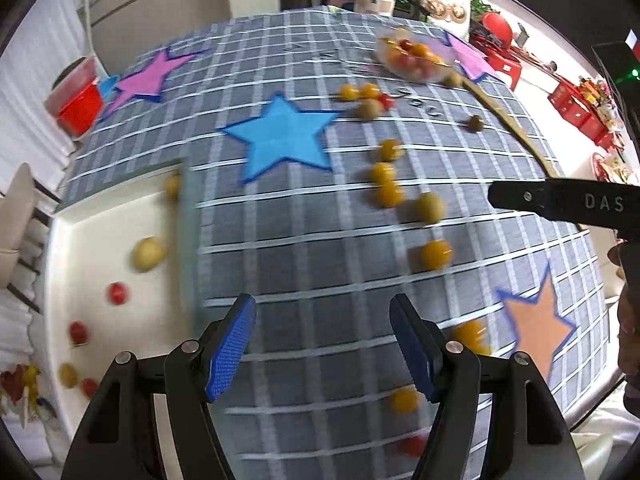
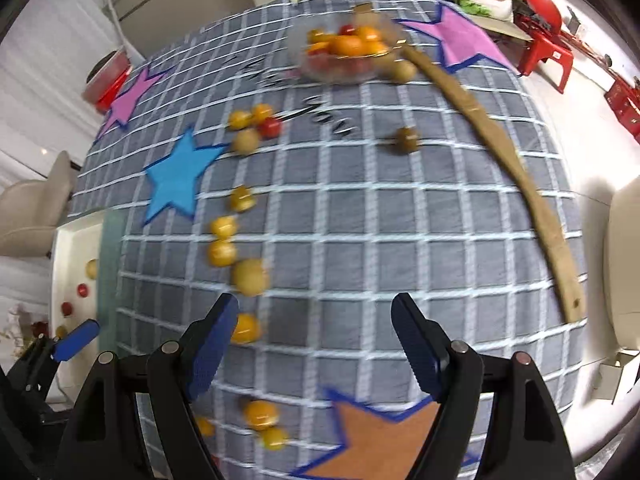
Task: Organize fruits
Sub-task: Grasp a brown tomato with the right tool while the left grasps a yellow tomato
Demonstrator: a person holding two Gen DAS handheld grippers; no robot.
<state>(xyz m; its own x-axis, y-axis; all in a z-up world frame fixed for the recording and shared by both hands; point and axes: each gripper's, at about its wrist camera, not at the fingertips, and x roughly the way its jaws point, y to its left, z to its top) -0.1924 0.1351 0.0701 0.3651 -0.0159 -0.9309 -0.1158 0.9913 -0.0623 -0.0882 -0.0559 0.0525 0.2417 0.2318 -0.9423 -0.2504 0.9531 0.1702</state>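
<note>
Several small yellow, red and green fruits lie scattered on a grey checked cloth with coloured stars. A clear bowl [image 1: 416, 60] of fruits stands at the far side; it also shows in the right wrist view [image 2: 340, 56]. A white tray [image 1: 100, 240] at the left holds a yellow-green fruit [image 1: 148, 254] and red ones [image 1: 118, 293]. My left gripper [image 1: 322, 344] is open and empty above the cloth beside the tray. My right gripper [image 2: 312, 346] is open and empty, with a yellow fruit [image 2: 245, 328] by its left finger.
A long wooden stick [image 2: 520, 176] lies along the cloth's right side. A red container [image 1: 78, 104] stands beyond the far left corner. Red stools [image 2: 544, 40] and boxes stand on the floor at the right. The tray [image 2: 76, 248] and the left gripper's blue pad [image 2: 76, 340] show at the left.
</note>
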